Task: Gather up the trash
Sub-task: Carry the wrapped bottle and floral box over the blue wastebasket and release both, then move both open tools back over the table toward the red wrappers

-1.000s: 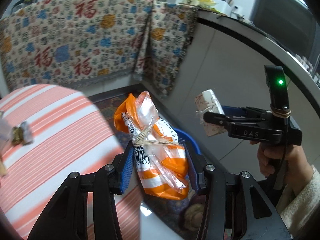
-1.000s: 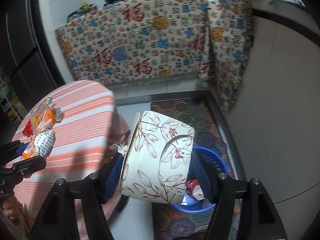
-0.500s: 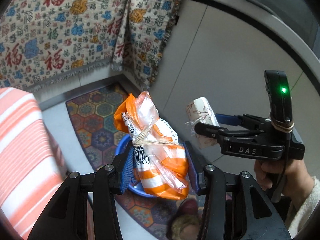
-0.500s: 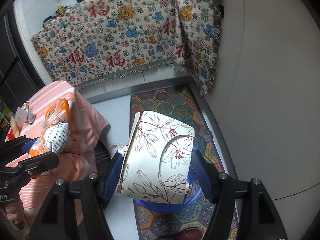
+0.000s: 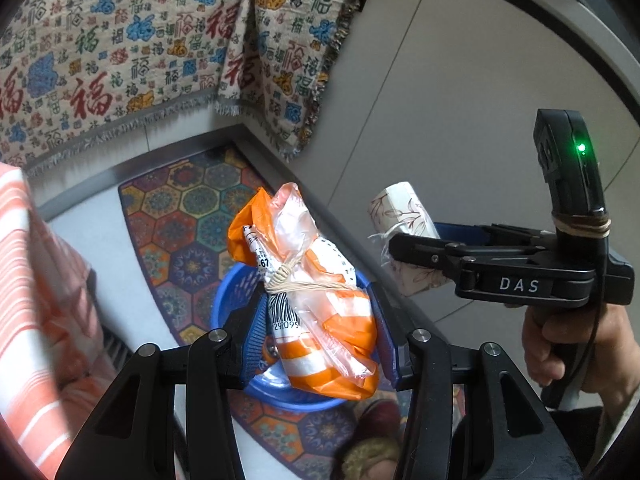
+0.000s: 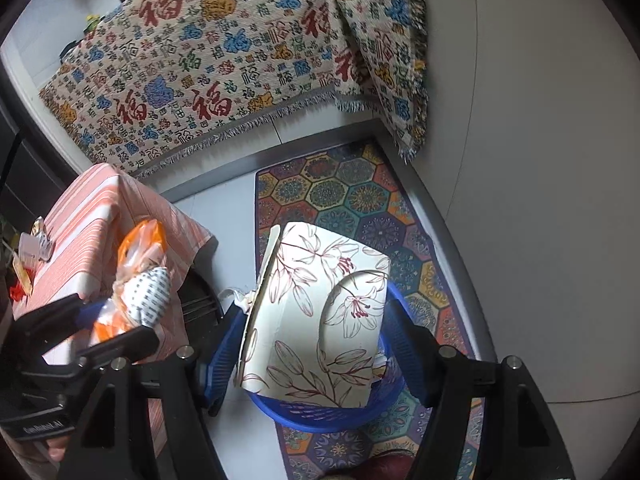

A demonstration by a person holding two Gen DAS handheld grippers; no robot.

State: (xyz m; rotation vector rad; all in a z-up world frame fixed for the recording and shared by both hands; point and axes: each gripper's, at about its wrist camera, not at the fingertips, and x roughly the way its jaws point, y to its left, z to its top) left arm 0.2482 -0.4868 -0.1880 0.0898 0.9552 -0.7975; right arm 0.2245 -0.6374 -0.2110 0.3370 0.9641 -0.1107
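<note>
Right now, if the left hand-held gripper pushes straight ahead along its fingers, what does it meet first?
Probably the blue basket. The left hand-held gripper, shut on the orange bag, points down at it; nothing shows between, though depth is unclear.

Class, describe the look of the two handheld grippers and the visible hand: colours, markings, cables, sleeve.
Both grippers are black with blue finger pads. The right gripper carries white "DAS" lettering, a green light, a tan band and a thin black cable. The right hand is bare, with a cream sleeve cuff.
</note>
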